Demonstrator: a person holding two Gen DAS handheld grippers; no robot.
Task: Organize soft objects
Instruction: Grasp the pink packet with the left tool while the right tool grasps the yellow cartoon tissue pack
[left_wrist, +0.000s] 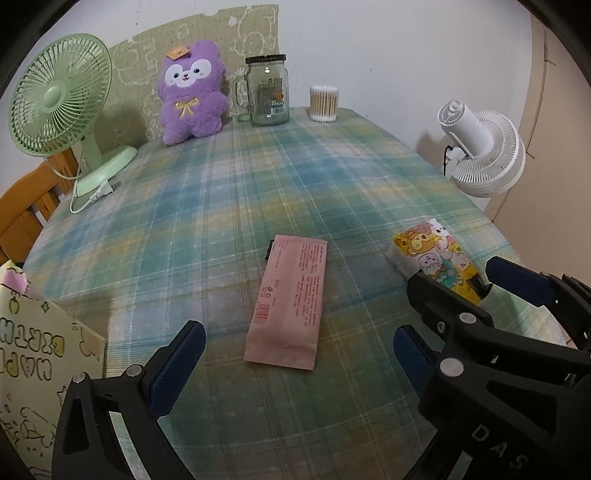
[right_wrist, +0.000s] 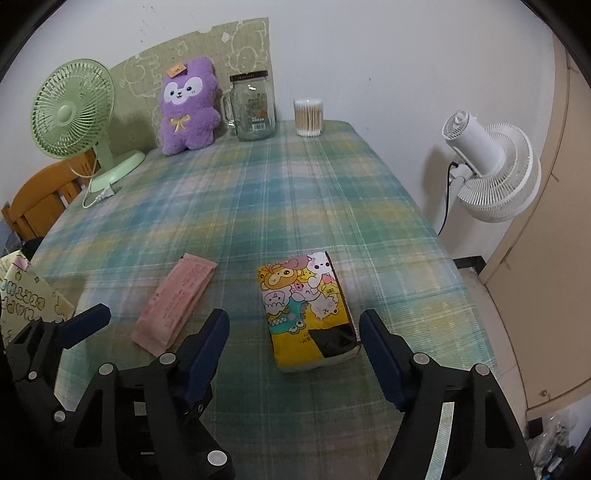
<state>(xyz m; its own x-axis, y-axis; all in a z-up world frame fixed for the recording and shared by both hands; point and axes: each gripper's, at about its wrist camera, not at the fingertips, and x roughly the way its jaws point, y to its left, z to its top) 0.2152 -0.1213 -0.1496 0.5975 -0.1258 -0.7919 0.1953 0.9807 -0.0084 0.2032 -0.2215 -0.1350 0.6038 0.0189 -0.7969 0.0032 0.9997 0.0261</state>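
A pink flat packet (left_wrist: 290, 304) lies on the plaid tablecloth (left_wrist: 258, 184), just ahead of my open, empty left gripper (left_wrist: 295, 354). It also shows in the right wrist view (right_wrist: 173, 301). A cartoon-print tissue pack (right_wrist: 308, 308) lies just ahead of my open, empty right gripper (right_wrist: 293, 345). In the left wrist view the tissue pack (left_wrist: 432, 254) sits partly behind the right gripper (left_wrist: 491, 284). The left gripper (right_wrist: 144, 321) shows at lower left of the right wrist view. A purple plush toy (left_wrist: 192, 94) stands at the far edge.
A green desk fan (left_wrist: 59, 96) with loose plug stands far left. A glass jar (left_wrist: 267, 90) and a cotton swab tub (left_wrist: 324, 103) stand at the back. A white fan (right_wrist: 491, 166) is off the right edge. A yellow paper bag (left_wrist: 33, 354) sits at near left.
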